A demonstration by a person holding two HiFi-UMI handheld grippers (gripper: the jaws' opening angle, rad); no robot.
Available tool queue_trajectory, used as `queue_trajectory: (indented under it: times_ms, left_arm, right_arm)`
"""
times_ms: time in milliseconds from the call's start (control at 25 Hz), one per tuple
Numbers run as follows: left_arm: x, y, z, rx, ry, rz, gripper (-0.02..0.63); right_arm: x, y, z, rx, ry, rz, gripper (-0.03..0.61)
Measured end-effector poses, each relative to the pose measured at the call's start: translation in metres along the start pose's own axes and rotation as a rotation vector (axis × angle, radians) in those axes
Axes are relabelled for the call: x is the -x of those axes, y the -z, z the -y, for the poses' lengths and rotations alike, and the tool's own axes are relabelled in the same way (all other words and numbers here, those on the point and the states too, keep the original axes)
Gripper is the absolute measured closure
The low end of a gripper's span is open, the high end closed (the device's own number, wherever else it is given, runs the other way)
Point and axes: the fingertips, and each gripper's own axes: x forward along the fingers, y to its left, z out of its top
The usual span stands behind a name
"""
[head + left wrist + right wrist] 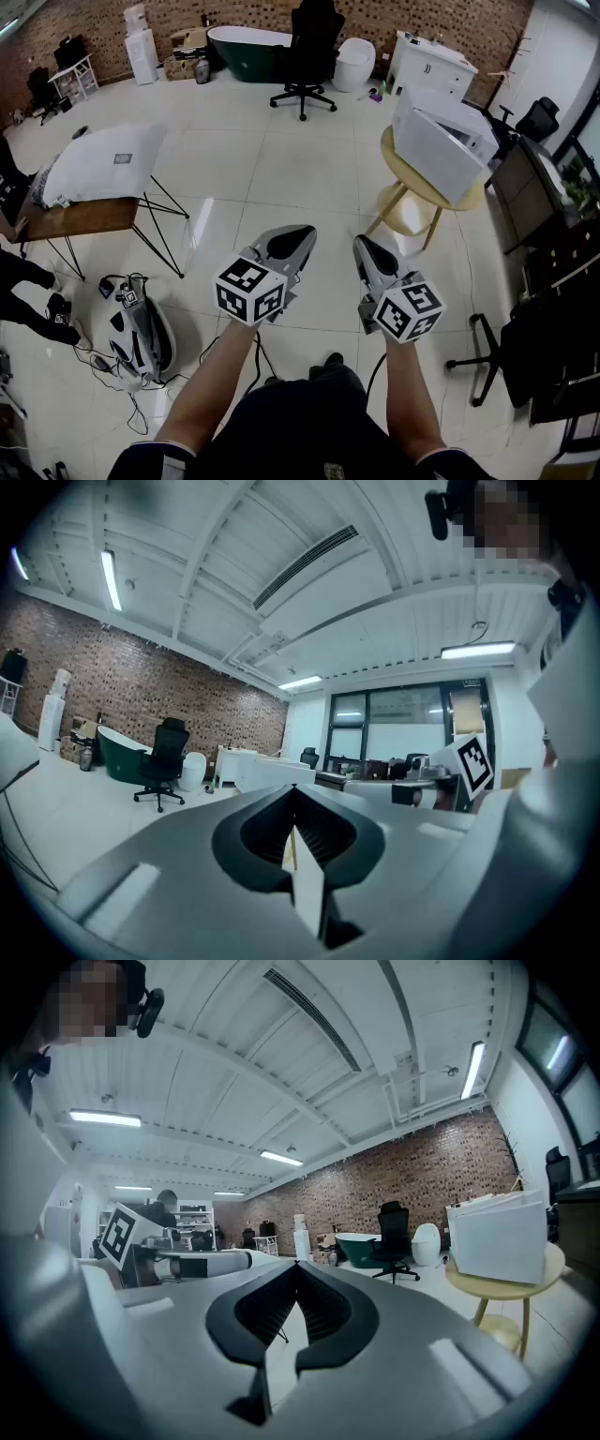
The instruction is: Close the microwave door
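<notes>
A white microwave [448, 120] stands on a round wooden table [405, 184] at the right, and its white door panel [435, 157] looks swung open toward me. The same microwave [498, 1234] shows at the right of the right gripper view, on the table [514, 1283]. In the left gripper view it [270, 772] sits far off, just past the jaw tips. Both grippers are held side by side in mid-air over the floor, well short of the table. My left gripper [302, 232] [293, 788] is shut on nothing. So is my right gripper [362, 243] [298, 1266].
A black office chair [307, 49] and a green bathtub [246, 47] stand at the back. A pillow lies on a low wooden table [86, 217] at the left. A white device with cables [139, 334] sits on the floor. Dark furniture [544, 328] lines the right.
</notes>
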Motion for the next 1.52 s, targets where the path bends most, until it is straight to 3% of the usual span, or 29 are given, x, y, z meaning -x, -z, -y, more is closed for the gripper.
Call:
queue_trajectory:
  times_ms: [560,1120,1520]
  left_arm:
    - [-0.173,-0.007,0.054,-0.010,0.070,0.000,0.601]
    - [-0.305,0.005,0.109,-0.025,0.225,-0.051,0.601]
    - [-0.412,0.011,0.109,-0.014,0.307,-0.074,0.601]
  right_arm:
    - [0.059,-0.037,0.166,-0.016,0.115,0.047,0.577]
    - [0.118,-0.046,0.295,-0.027,0.290,0.070,0.577]
    - [0.103,-0.059,0.394,-0.030,0.355,0.065,0.577]
